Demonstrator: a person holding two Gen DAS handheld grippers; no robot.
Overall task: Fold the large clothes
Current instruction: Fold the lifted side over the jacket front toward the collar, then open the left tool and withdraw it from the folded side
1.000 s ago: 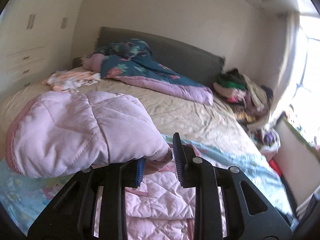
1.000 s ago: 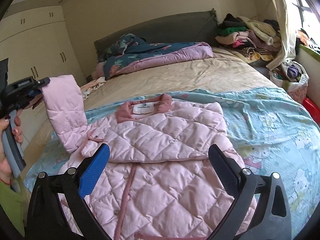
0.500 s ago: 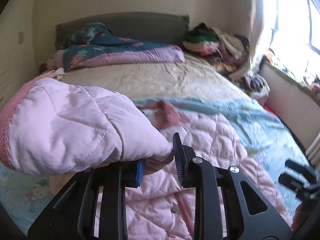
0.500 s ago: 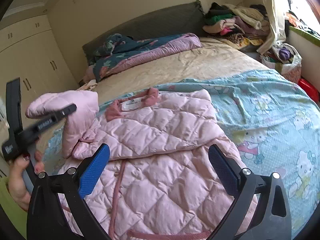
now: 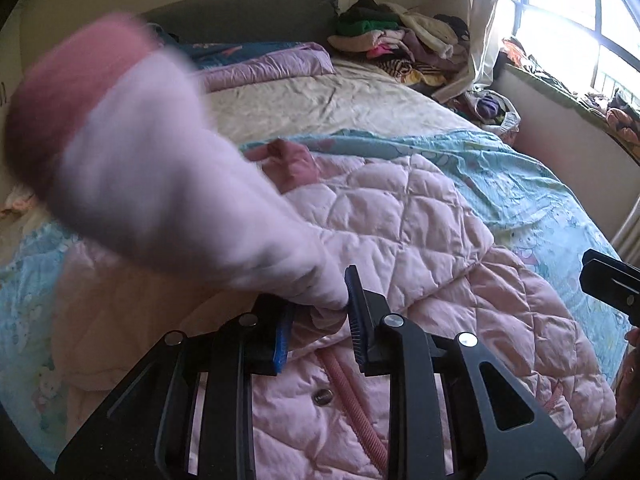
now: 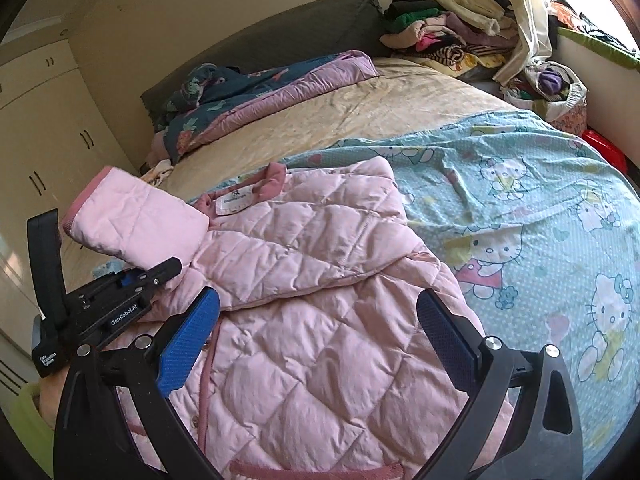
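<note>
We find the left gripper (image 5: pixel 318 320) clamped on the quilted pink jacket's (image 6: pixel 320 300) puffy sleeve (image 6: pixel 136 224), "GenRobot.AI" printed on its body, the right gripper (image 6: pixel 316 340) wide and empty.

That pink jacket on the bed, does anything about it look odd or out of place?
One sleeve of the pink jacket sticks up off the bed instead of lying flat, because the left gripper is clamped on it. The right gripper hovers open above.

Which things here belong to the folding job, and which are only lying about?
Job:
- pink quilted jacket
- its sleeve, held in the left gripper
- open right gripper

Lying about:
- blue floral quilt
- heap of mixed clothes
- cartoon-print sheet
</note>
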